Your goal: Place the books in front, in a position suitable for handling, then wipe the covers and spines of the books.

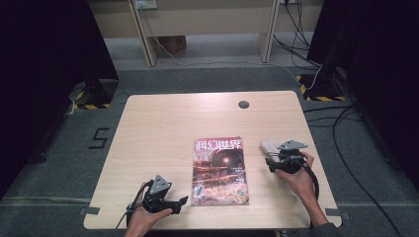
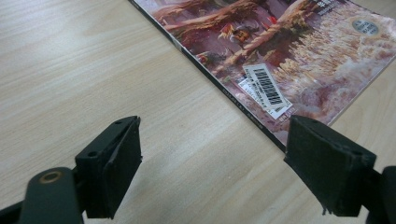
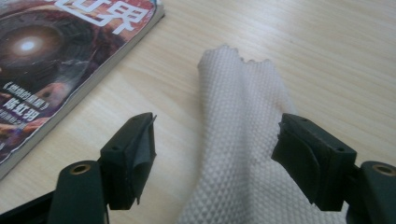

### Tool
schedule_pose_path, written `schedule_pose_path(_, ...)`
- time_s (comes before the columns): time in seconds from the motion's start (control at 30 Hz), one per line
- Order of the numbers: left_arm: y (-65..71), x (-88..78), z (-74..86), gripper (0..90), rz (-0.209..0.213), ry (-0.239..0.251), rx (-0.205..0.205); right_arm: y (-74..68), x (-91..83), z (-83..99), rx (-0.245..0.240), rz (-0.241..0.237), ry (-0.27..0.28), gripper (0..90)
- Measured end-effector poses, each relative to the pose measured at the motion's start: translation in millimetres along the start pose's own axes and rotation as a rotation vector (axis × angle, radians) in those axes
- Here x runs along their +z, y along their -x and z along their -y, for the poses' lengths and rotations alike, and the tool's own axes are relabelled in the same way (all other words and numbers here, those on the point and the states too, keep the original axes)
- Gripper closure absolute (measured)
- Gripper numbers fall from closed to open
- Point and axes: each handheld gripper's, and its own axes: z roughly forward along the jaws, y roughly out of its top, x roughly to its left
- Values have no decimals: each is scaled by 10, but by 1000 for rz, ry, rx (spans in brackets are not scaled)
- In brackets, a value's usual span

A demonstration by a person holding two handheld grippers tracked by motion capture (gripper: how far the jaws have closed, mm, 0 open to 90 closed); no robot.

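Note:
A magazine (image 1: 220,170) with a dark sci-fi cover lies flat at the table's middle front. My left gripper (image 1: 180,203) is open just left of its near left corner. In the left gripper view the jaws (image 2: 212,140) stand wide over bare wood, and the right jaw overlaps the magazine's (image 2: 280,51) spine edge by the barcode. A folded white textured cloth (image 1: 269,146) lies right of the magazine. My right gripper (image 1: 272,160) is open, and the cloth (image 3: 238,116) runs between its jaws (image 3: 215,135). The left pad stands apart from the cloth. The magazine's top corner (image 3: 42,60) lies to the left.
The wooden table (image 1: 163,123) has a dark round cable hole (image 1: 243,104) near its far edge. Beyond it stand desk legs, with cables (image 1: 341,123) trailing on the grey floor at the right. A black mark (image 1: 100,138) is on the floor at the left.

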Motion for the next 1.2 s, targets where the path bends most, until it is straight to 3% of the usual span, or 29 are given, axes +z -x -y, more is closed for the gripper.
schedule_pose_path(0.33, -18, -18, 1, 177, -11, 3, 7, 96, 162, 2, -6, 7, -55, 415)
schedule_pose_path(0.73, -7, 52, -25, 177, -12, -10, 20, 144, 211, 23, 5, -6, -81, 469)
schedule_pose_path(1.2, 151, 423, -237, 179, 30, -13, 69, 258, 236, 69, 16, -34, -88, 673)
